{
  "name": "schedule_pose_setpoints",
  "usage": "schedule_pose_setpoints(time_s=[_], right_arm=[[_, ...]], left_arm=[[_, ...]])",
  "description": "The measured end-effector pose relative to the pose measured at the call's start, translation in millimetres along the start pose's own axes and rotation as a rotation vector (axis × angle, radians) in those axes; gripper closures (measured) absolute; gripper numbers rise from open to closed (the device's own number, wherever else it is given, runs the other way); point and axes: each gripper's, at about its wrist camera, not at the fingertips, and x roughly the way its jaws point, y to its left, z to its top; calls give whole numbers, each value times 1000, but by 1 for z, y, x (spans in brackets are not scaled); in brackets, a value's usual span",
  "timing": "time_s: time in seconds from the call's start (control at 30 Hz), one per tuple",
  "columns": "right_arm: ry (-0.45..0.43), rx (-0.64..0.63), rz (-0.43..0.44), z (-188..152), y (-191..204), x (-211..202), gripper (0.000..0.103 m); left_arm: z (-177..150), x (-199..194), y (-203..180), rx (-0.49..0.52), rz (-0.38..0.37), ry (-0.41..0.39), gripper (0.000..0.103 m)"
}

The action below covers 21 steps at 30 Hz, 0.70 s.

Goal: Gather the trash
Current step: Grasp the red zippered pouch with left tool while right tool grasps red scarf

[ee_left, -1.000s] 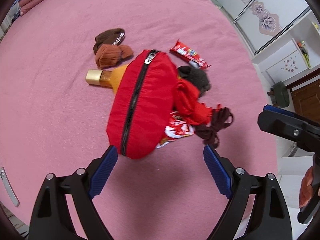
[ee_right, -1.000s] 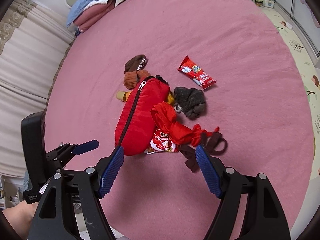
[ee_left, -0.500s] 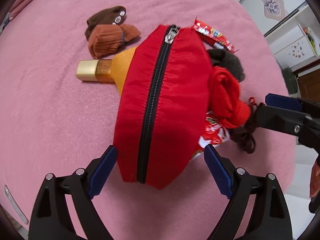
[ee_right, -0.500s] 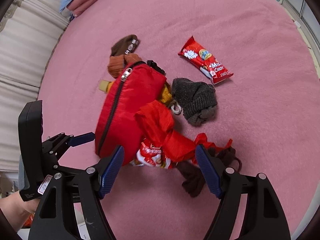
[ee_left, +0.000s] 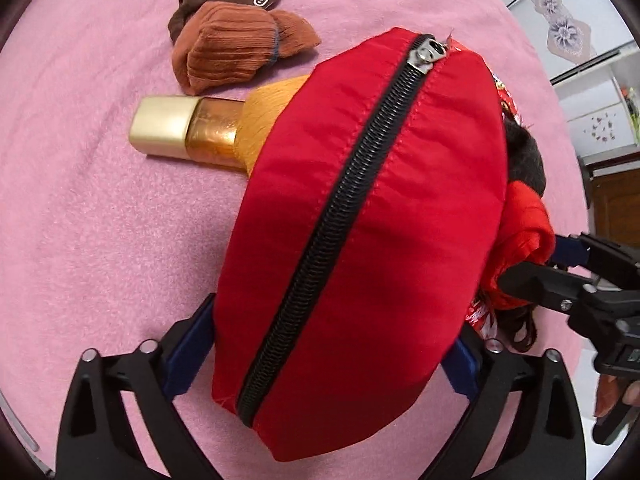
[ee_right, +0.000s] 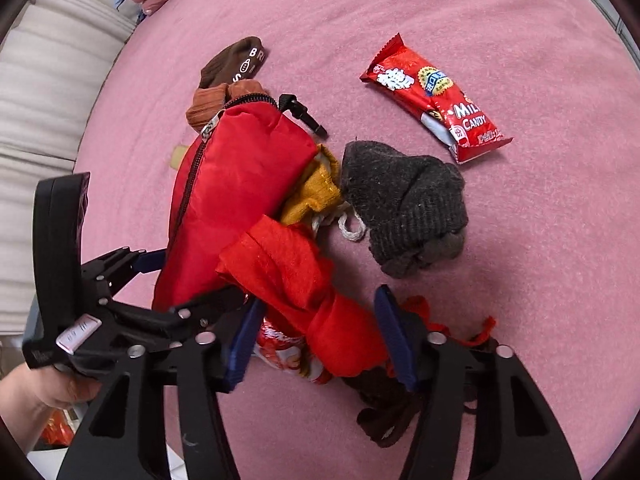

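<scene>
Right gripper [ee_right: 316, 340]: jaws closing, straddling a red cloth bundle [ee_right: 296, 276] and the crumpled red snack wrapper [ee_right: 284, 356] lying under it. Pads not yet pressing on either, as far as the right wrist view shows; nothing held. The wrapper sits at the near end of the pile, directly between the blue pads, half hidden by the cloth, so a pinch here likely takes cloth along with wrapper.

Left gripper [ee_left: 324, 356]: jaws wide, one pad on each side of the near end of the red zip pouch [ee_left: 360, 220]. Pads look just beside the fabric; I cannot tell if they touch. Not gripping.

Pouch long axis runs near to far, zipper along it, fully zipped. Contents not visible.

Outward from there: second piece of trash, a red candy wrapper [ee_right: 432, 96], lies flat at far right on the pink bedspread [ee_right: 520, 280], well apart from both grippers, right hand nearer. Its long axis runs diagonally, far-left to near-right.

Not trash, by my reading: grey sock [ee_right: 404, 204], yellow cloth [ee_right: 316, 192], brown socks [ee_left: 236, 36], gold-capped bottle [ee_left: 184, 132] partly under the pouch.
</scene>
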Motion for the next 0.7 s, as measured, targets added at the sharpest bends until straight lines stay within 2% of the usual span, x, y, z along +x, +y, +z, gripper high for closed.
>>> schedule_pose_setpoints(time_s=[0.1, 0.17, 0.27, 0.47, 0.53, 0.7], right_arm=[[-3, -8, -2, -1, 0, -2, 57], [2, -10, 6, 1, 2, -1, 69], [0, -17, 4, 3, 3, -3, 75], [-17, -19, 7, 2, 5, -13, 81], [-19, -25, 10, 1, 7, -15, 85], [-28, -20, 17, -8, 9, -22, 86]], left_arm=[[-1, -4, 2, 2, -12, 7, 32], [1, -10, 3, -7, -30, 18, 46], [-1, -20, 0, -17, -56, 17, 55], [-14, -41, 1, -70, -151, 17, 58], [-15, -44, 2, -85, -166, 13, 58], [-22, -54, 7, -128, -205, 10, 57]])
